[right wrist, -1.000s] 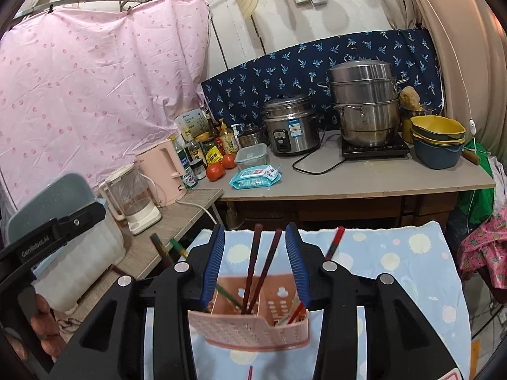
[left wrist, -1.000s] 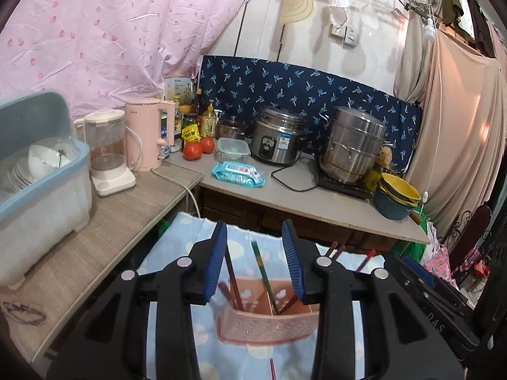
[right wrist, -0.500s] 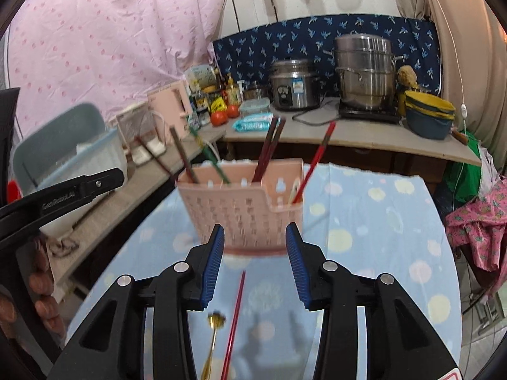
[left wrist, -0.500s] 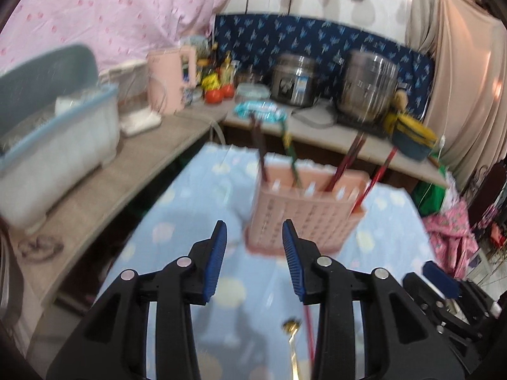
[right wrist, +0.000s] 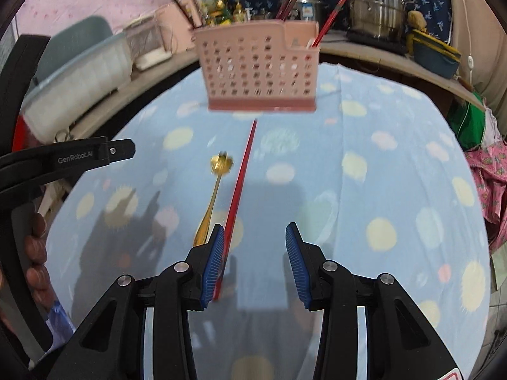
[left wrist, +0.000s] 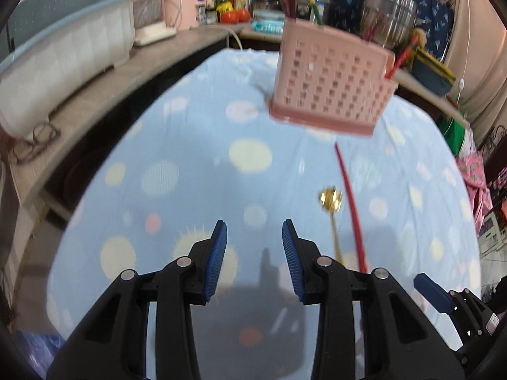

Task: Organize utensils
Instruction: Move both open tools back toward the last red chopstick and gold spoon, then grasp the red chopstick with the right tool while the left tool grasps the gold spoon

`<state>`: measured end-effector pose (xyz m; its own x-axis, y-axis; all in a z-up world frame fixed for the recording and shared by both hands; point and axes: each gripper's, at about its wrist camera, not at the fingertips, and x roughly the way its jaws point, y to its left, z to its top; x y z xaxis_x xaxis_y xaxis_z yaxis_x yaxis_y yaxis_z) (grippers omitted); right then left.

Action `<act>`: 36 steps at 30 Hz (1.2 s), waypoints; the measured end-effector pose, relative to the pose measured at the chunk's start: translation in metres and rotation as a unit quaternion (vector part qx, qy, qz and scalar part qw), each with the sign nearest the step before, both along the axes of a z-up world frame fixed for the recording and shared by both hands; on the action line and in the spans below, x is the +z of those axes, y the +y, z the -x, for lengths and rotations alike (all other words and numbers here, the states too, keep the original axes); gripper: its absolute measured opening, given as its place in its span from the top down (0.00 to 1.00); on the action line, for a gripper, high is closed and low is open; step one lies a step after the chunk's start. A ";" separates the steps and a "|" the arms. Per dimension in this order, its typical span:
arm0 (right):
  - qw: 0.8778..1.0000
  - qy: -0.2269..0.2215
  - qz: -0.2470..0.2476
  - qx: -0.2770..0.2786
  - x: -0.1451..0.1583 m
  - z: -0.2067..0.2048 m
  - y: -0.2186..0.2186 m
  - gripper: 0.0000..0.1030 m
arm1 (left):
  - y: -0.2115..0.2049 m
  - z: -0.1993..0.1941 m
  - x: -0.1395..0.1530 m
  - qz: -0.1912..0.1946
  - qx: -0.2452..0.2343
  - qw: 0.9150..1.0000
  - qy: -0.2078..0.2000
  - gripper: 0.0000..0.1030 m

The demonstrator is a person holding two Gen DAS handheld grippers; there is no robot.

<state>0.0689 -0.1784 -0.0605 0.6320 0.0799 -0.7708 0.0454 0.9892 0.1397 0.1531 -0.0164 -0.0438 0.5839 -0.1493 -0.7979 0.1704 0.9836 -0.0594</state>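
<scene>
Two utensils left on the cloth, both grippers empty.

Left wrist: the basket (left wrist: 329, 82) stands at the far end of the dotted cloth (left wrist: 177, 171) with several chopsticks already upright in it; a gold spoon (left wrist: 332, 218) and a red chopstick (left wrist: 350, 209) lie loose just this side of it, to be put away. The left gripper (left wrist: 253, 237) hovers with jaws apart, holding nothing.
Right wrist: the same spoon (right wrist: 212, 202) and chopstick (right wrist: 239, 186) lie side by side; the right gripper (right wrist: 255, 240) is wide apart, its left finger over the chopstick's near end, contact unclear.
</scene>
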 end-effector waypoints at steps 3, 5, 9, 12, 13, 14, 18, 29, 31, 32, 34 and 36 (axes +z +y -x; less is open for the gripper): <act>1.000 0.010 0.001 0.011 -0.012 0.002 0.011 0.64 | 0.000 0.007 -0.011 -0.008 0.001 1.000 0.012 0.66; 1.000 0.014 -0.002 0.017 -0.015 0.003 0.017 0.65 | 0.000 0.009 -0.015 -0.010 0.001 1.000 0.016 0.66; 1.000 0.020 0.002 0.024 -0.022 0.002 0.025 0.73 | 0.000 0.015 -0.022 -0.016 -0.004 1.000 0.020 0.66; 1.000 0.022 0.002 0.022 -0.023 0.001 0.025 0.74 | -0.001 0.018 -0.024 -0.020 -0.006 1.000 0.022 0.66; 1.000 0.022 0.003 0.022 -0.024 0.000 0.025 0.75 | -0.002 0.018 -0.025 -0.021 -0.006 0.999 0.024 0.66; 1.000 0.023 0.004 0.022 -0.024 0.000 0.024 0.75 | -0.002 0.018 -0.026 -0.022 -0.006 0.999 0.025 0.66; 0.999 0.025 0.004 0.019 -0.028 -0.001 0.024 0.79 | -0.004 0.019 -0.029 -0.024 -0.011 0.999 0.028 0.66; 1.000 0.026 0.006 0.009 -0.032 -0.001 0.017 0.92 | -0.010 0.018 -0.033 -0.030 -0.016 0.999 0.033 0.66; 1.000 0.025 0.007 0.006 -0.032 -0.001 0.015 0.93 | -0.011 0.018 -0.033 -0.031 -0.018 0.999 0.033 0.66; 1.000 0.025 0.007 0.004 -0.032 0.000 0.013 0.93 | -0.012 0.018 -0.033 -0.031 -0.019 0.999 0.034 0.66; 1.000 0.024 0.011 -0.001 -0.032 0.001 0.009 0.93 | -0.014 0.018 -0.034 -0.031 -0.021 0.999 0.035 0.66; 1.000 0.024 0.008 -0.008 -0.032 0.003 0.005 0.93 | -0.015 0.019 -0.034 -0.031 -0.024 0.999 0.036 0.65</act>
<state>0.0662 -0.1737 -0.0924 0.5952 0.0567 -0.8016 0.0679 0.9904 0.1205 0.1345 -0.0317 -0.0783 0.5182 -0.1250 -0.8461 0.2142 0.9767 -0.0131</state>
